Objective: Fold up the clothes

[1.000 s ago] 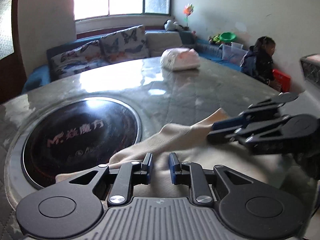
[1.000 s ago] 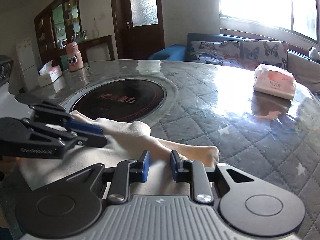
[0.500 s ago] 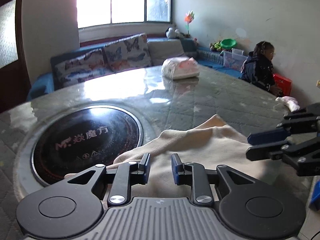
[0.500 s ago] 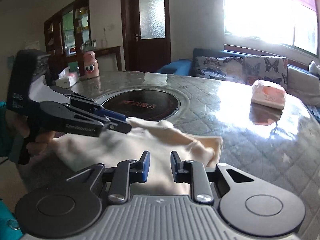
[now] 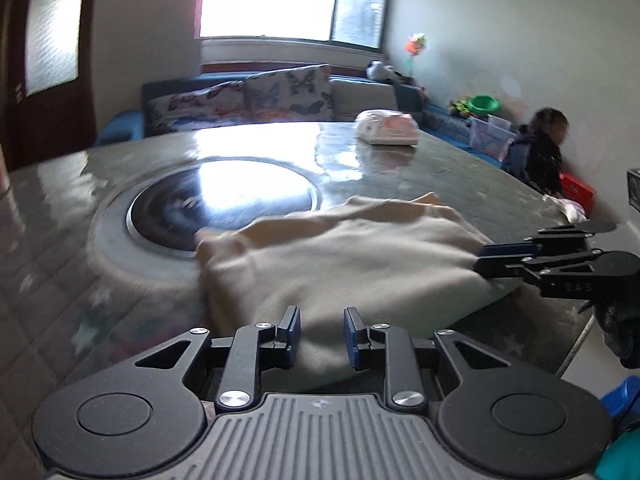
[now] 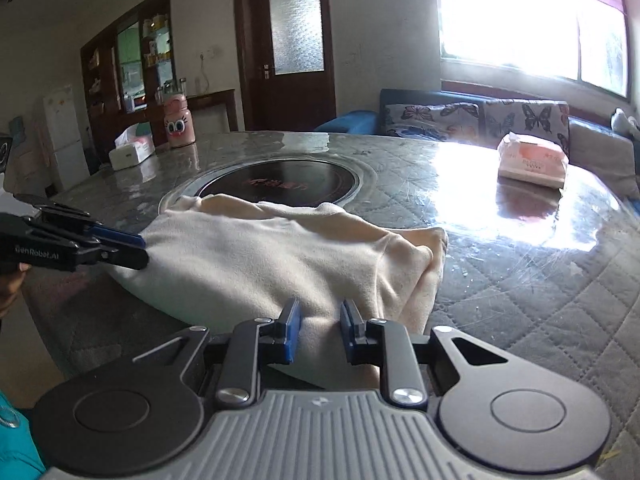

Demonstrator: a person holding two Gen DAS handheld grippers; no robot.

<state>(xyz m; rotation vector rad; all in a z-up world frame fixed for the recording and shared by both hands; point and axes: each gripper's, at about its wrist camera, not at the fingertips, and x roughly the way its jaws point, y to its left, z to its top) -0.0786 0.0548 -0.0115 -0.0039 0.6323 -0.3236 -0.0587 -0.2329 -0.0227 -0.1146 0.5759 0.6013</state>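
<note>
On my left, the left tongs (image 5: 322, 332) stand parted over the near edge of the cream garment (image 5: 340, 256), clamping nothing I can see. The garment lies bunched on the counter (image 6: 540, 280), its far edge on the round black cooktop (image 6: 280, 184). My right tongs (image 6: 316, 330) are likewise parted, cloth between the pads, unpinched.

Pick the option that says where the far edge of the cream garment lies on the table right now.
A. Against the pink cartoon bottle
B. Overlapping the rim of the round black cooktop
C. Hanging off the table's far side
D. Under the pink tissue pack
B: in the right wrist view the cream garment has its far edge lying over the near rim of the round black cooktop, well clear of the tissue pack and the pink bottle.
</note>
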